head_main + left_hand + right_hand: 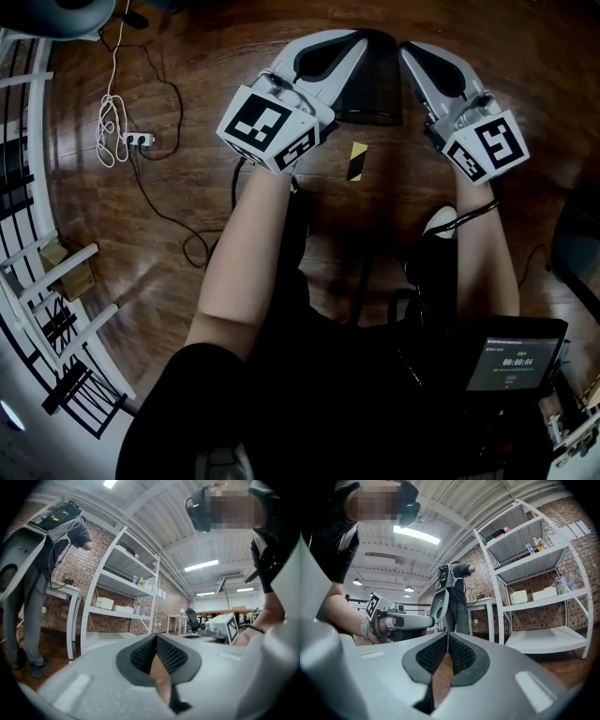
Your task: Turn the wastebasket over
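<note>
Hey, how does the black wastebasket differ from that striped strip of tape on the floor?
The wastebasket is plain black and bulky; the tape is striped yellow and black, small and flat. The wastebasket sits between the left claw and right claw; the tape lies apart, nearer the person. Both show against the wooden floor.
</note>
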A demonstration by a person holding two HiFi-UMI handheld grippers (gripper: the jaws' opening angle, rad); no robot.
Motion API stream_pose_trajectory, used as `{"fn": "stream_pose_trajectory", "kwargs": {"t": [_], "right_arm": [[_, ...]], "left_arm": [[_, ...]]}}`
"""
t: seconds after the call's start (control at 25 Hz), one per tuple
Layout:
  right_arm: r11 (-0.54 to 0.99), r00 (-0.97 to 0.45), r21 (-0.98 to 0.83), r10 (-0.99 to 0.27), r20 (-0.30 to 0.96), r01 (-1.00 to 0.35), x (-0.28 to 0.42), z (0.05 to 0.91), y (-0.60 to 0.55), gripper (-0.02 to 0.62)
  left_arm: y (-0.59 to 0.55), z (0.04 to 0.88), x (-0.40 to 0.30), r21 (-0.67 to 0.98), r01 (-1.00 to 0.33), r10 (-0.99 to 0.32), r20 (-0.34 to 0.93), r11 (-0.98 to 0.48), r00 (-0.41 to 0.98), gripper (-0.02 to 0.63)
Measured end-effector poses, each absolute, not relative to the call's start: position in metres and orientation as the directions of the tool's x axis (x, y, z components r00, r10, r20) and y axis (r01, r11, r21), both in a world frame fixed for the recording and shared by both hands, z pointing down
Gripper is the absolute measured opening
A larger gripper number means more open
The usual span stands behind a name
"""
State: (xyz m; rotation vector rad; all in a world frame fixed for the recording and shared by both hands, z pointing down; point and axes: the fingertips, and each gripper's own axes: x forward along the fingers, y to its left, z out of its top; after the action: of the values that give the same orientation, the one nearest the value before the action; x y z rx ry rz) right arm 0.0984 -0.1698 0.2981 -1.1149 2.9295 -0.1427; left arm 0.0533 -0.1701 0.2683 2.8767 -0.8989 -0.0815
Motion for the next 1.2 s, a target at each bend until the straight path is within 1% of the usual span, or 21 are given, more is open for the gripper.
{"fn": "stream_pose_trajectory", "kwargs": {"t": [0.36,0.44,0.56,0.72,0.84,0.92,1.04,1.2], "right_arm": [[0.716,-0.721,-0.097,-0.691,0.044,-0.692,0.097,0.301,-0.172,0.012],[0.702,-0.707,-0.089,-0.705,0.057,-0.706,0.099,0.308,-0.173,0.014],[0.694,-0.699,-0.084,-0.710,0.090,-0.715,0.096,0.322,-0.169,0.018],[0.676,-0.685,-0.115,-0.718,0.124,-0.728,0.097,0.340,-0.169,0.020],[0.617,-0.647,-0.207,-0.748,0.148,-0.759,0.108,0.364,-0.166,0.019],[0.550,-0.609,-0.299,-0.776,0.161,-0.780,0.116,0.387,-0.162,0.020],[0.381,-0.514,-0.486,-0.840,0.173,-0.787,0.124,0.432,-0.152,0.020],[0.184,-0.435,-0.672,-0.872,0.226,-0.717,0.116,0.506,-0.124,0.039]], "left_arm": [[-0.170,0.259,0.050,0.136,-0.545,-0.553,-0.036,-0.828,0.832,0.002],[-0.171,0.258,0.053,0.131,-0.537,-0.546,-0.040,-0.833,0.837,0.003],[-0.169,0.247,0.051,0.146,-0.529,-0.543,-0.080,-0.836,0.836,0.002],[-0.173,0.238,0.047,0.146,-0.527,-0.542,-0.100,-0.837,0.834,0.002],[-0.173,0.241,0.044,0.146,-0.520,-0.535,-0.092,-0.841,0.840,0.002],[-0.177,0.243,0.040,0.138,-0.526,-0.539,-0.083,-0.839,0.838,0.002],[-0.185,0.234,0.032,0.166,-0.536,-0.556,-0.120,-0.828,0.822,0.003],[-0.187,0.228,0.028,0.185,-0.539,-0.565,-0.153,-0.822,0.810,0.002]]}}
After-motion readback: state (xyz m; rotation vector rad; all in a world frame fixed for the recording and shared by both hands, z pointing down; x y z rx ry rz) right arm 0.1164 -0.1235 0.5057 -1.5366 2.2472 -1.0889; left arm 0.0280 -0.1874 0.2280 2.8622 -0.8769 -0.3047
